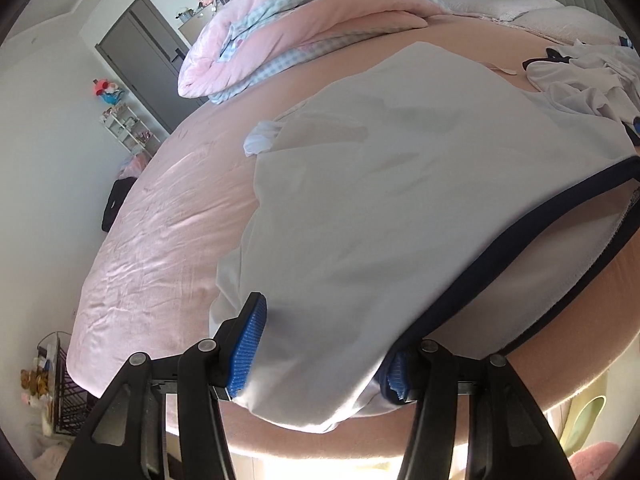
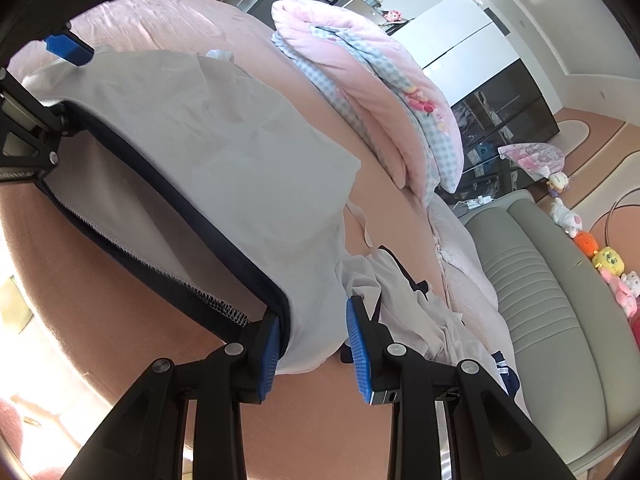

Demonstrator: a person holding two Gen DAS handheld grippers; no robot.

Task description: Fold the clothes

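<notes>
A pale grey garment [image 1: 380,200] [image 2: 240,160] with a navy waistband [image 1: 500,240] [image 2: 180,200] lies spread on the pink bed [image 1: 160,220]. Its waistband edge is lifted and stretched between the two grippers. My left gripper [image 1: 322,360] is shut on one corner, with bunched cloth filling the space between its blue pads. The same gripper's blue pad [image 2: 66,50] shows at the top left of the right wrist view. My right gripper [image 2: 314,356] straddles the other corner. There the cloth rests against the left pad [image 2: 268,360], and a gap remains before the right pad [image 2: 360,352].
A folded pink and blue checked quilt [image 1: 300,28] [image 2: 380,100] lies further up the bed. A crumpled heap of white clothes [image 1: 580,80] [image 2: 408,312] sits beside the garment. A small white item [image 1: 260,140] lies near its far edge. A grey-green padded bench [image 2: 540,300] runs along the bed.
</notes>
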